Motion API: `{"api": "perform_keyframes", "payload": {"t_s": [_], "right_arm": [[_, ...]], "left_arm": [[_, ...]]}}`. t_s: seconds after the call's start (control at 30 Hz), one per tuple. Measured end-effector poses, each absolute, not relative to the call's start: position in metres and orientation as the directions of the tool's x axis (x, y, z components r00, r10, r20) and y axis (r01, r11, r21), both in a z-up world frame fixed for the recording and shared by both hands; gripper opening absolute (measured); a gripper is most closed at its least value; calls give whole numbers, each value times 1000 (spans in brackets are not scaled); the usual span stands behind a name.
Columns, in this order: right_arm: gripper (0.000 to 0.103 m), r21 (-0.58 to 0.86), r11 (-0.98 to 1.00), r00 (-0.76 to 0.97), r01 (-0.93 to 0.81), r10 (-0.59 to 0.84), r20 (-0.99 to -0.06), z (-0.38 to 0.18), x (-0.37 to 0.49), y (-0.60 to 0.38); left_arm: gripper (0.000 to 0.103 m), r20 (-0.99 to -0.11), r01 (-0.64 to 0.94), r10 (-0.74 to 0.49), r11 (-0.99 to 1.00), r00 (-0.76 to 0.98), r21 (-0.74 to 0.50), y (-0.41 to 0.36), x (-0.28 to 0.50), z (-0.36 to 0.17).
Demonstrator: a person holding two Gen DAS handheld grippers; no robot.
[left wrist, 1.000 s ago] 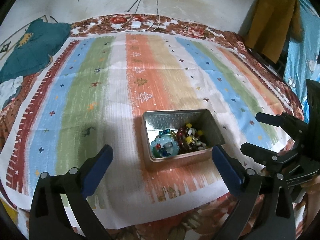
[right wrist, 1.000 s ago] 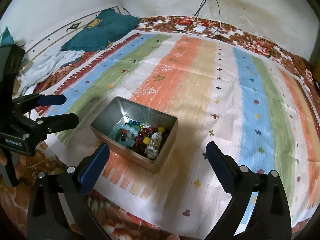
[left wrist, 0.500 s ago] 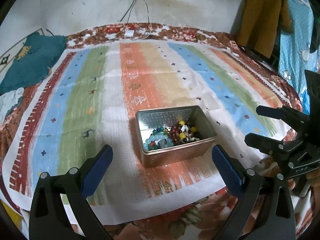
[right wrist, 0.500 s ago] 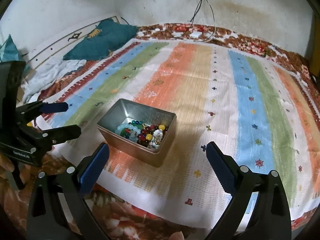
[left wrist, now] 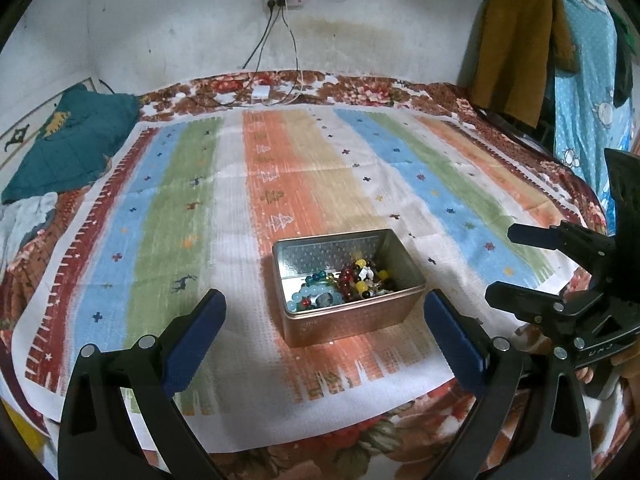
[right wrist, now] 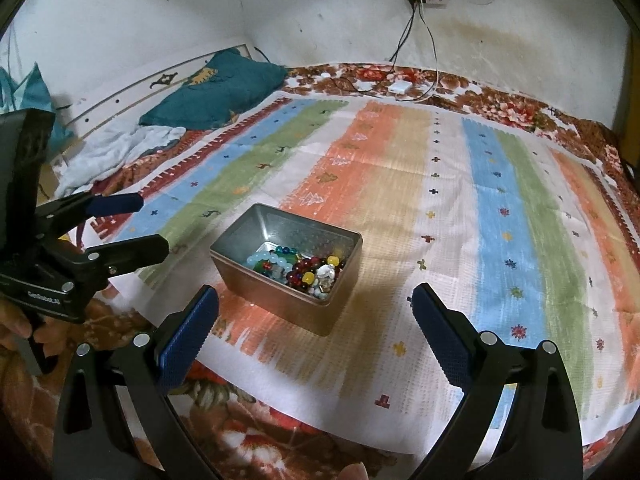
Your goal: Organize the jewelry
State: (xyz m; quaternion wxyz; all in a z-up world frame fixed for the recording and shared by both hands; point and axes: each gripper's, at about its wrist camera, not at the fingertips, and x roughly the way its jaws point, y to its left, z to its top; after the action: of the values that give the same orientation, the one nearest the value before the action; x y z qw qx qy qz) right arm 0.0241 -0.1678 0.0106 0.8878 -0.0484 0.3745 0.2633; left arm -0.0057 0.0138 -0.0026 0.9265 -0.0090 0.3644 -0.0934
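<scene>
An open metal tin [left wrist: 352, 320] [right wrist: 280, 300] sits on the striped cloth near its front edge. Several beaded bracelets [left wrist: 344, 282] [right wrist: 298, 268] lie piled in it: pale blue, red, yellow and white beads. My left gripper [left wrist: 324, 312] is open and empty, held back from the tin on the near side; it also shows at the left of the right wrist view [right wrist: 144, 222]. My right gripper [right wrist: 314, 306] is open and empty, back from the tin's right corner; it also shows at the right of the left wrist view [left wrist: 508, 264].
The striped cloth [left wrist: 192, 208] [right wrist: 500, 200] covers a floral bedspread [left wrist: 360, 436]. A teal pillow [left wrist: 64, 144] [right wrist: 216, 92] and a pale cloth [right wrist: 116, 148] lie at the far left. Cables and a white charger [left wrist: 262, 92] lie by the wall. Clothes [left wrist: 516, 40] hang at the right.
Both grippers have pulled back and up from the tin, so more of the bed and wall shows. The tin and beads have not moved. Both stay open.
</scene>
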Motion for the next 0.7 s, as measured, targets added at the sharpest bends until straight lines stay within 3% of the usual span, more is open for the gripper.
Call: {"api": "perform_keyframes", "payload": {"t_s": [0.7], "right_arm": [[98,131,859,565,-496,433,-702,7,28,-169]], "left_arm": [[97,-686,186,-184,980,704,-72,8,-8,-4]]}}
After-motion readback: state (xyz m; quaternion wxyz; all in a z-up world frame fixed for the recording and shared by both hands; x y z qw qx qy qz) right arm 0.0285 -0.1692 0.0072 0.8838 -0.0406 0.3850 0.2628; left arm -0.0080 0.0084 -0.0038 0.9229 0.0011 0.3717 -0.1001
